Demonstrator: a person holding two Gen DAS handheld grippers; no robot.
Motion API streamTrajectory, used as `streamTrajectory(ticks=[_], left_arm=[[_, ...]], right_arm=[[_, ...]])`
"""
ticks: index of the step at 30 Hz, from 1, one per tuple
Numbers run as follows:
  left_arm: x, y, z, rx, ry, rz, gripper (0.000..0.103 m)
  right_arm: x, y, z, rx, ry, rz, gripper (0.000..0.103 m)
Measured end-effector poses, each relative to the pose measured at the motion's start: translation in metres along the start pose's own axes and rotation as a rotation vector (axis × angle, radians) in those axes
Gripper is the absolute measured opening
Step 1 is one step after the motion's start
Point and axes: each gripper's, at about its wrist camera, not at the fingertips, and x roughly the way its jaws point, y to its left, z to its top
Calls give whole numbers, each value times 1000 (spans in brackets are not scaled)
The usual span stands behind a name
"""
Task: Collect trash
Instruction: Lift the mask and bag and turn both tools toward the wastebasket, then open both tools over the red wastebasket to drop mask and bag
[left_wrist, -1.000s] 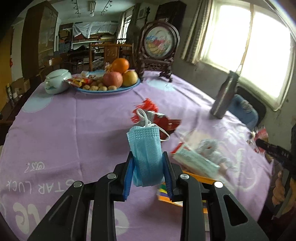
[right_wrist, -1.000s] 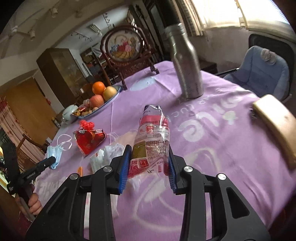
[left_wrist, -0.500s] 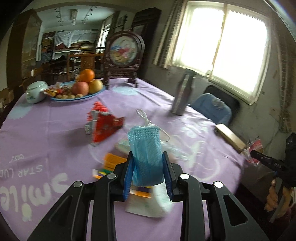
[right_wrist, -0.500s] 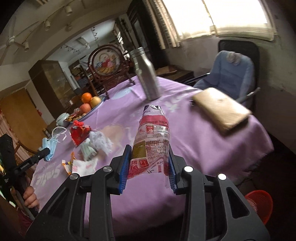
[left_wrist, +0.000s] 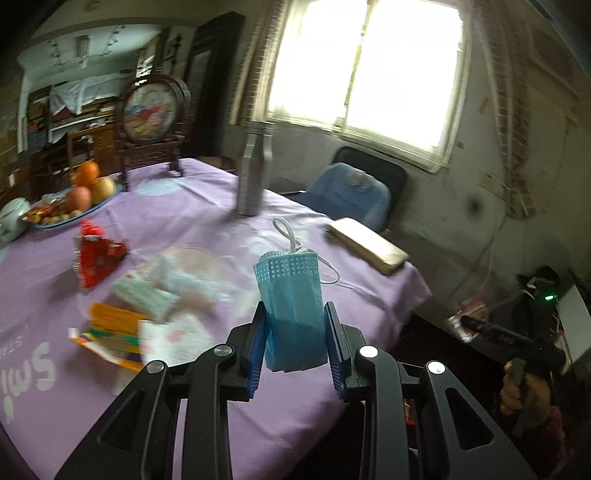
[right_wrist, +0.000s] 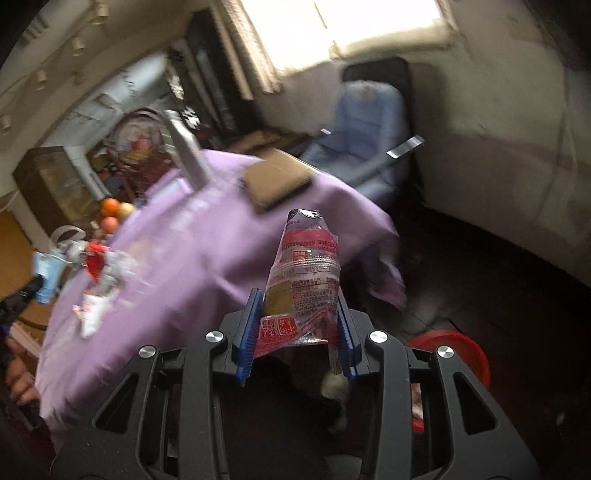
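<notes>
So the thing everything hinges on right now is the red bin (right_wrist: 458, 354) on the floor. In the right wrist view it sits just past the right gripper (right_wrist: 297, 328), low and off to the right side of the jaws, partly hidden behind the gripper body. The snack wrapper (right_wrist: 304, 280) is clenched between those jaws, long axis sticking straight out along the fingers, so it's nearly over the bin already. My guess is the right hand is the nearer one and drops first.

The left gripper (left_wrist: 295, 339) has its jaws clamped tight on the blue face mask (left_wrist: 291, 295), folded and standing up along the fingers, ear loop dangling off the top. It hangs over the worktop (left_wrist: 184, 229) edge on the bin side, but the bin itself doesn't show in that view.

Compared with a second ago: both hands have swung away from the middle of the worktop toward the bin. Back then the right view showed only purple cloth under the wrapper; now it's floor and bin. Leftover trash (left_wrist: 147, 295) stays on the worktop, well away from the bin.
</notes>
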Motion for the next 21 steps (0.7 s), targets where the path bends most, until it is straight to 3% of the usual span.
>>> streamTrajectory(ticks=[9,11,12,15,18,21], left_arm=[[47,-87,-23,106,109,-112,30],[62,-104,-29,127,141,-135,30],[70,-113,-33,135,156,-148,30],[93,-136,-42,168,199,-181,30],[117,-159,-52,206,249,-203,30],[142,-188,-62,252,301,-239,30]], right_arm=[[59,-123,-67,139,219,-216,39],[82,-146,-81,165,264,-236,43],[90,-153,-85,168,275,-238,50],[103,-172,-92,213,260,-290,67],[90,-184,-86,269,211,-250,68],[62,-193,-76,290,119,-251,75]])
